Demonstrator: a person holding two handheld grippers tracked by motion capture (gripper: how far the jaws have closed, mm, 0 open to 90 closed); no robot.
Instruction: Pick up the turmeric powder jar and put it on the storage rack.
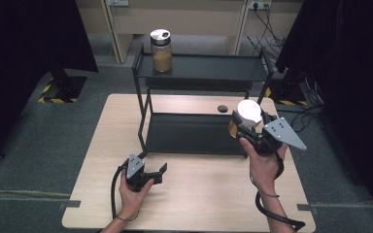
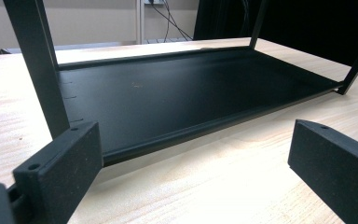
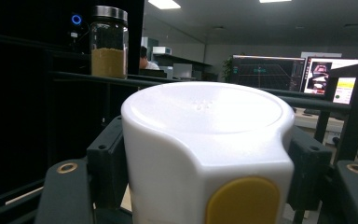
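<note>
Two grippers work over a pale wood-grain table (image 1: 199, 194) that carries a black metal rack (image 1: 199, 131) with thin square posts and two flat, matte shelves. At the left, the left gripper (image 1: 158, 171) rests low on the tabletop in the person's left hand (image 1: 133, 191), just short of the rack's front left post; its blocky black jaws stand wide apart with nothing between them, and its own camera looks between them across the smooth lower shelf (image 2: 182, 93), whose far corners are cut off by the frame. On the upper shelf, toward its left end, stands a round glass jar (image 1: 161, 51) with a shiny metal lid, about half full of a brown powder; the same jar (image 3: 108, 42) shows at the upper left of the right gripper view. At the right, the right gripper (image 1: 245, 127), held in the right hand (image 1: 264, 160), is lifted over the rack's front right corner, its jaws closed on a white-capped jar (image 1: 247, 116). The glossy cap has rounded edges and a yellow oval tab at the front. It hides most of the jar's body, so only a sliver of amber shows from above.
</note>
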